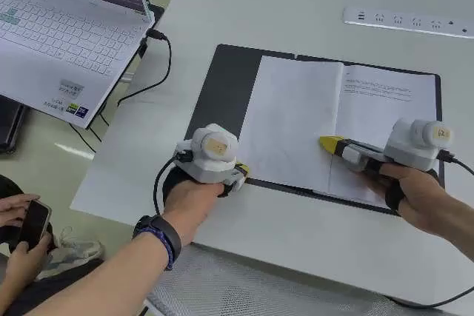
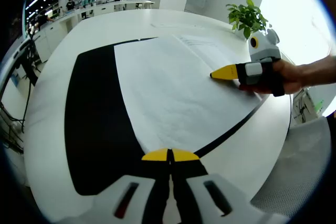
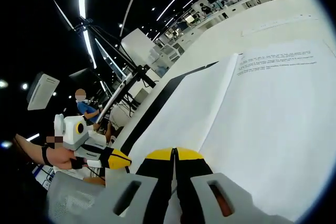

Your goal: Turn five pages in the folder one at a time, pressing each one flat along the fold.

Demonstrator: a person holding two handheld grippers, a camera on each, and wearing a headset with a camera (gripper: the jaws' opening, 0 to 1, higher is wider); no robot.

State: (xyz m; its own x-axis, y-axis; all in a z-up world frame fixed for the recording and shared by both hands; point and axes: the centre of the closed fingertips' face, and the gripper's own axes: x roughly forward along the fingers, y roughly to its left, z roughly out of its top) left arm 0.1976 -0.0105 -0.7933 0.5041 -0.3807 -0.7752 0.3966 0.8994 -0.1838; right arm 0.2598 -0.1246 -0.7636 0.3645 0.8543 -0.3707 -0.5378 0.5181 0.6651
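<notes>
On the tabletop (image 1: 281,5), the folder (image 1: 222,86) lies open.
The right hand-held gripper (image 1: 326,142), jaws closed and empty, rests on the fold. The left hand-held gripper (image 1: 241,172), also closed, sits at the near edge. Pages already turned can't be counted.

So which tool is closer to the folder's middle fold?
Right. The right tool has its tip at the fold; the left tool is off at the near edge of the folder.
</notes>
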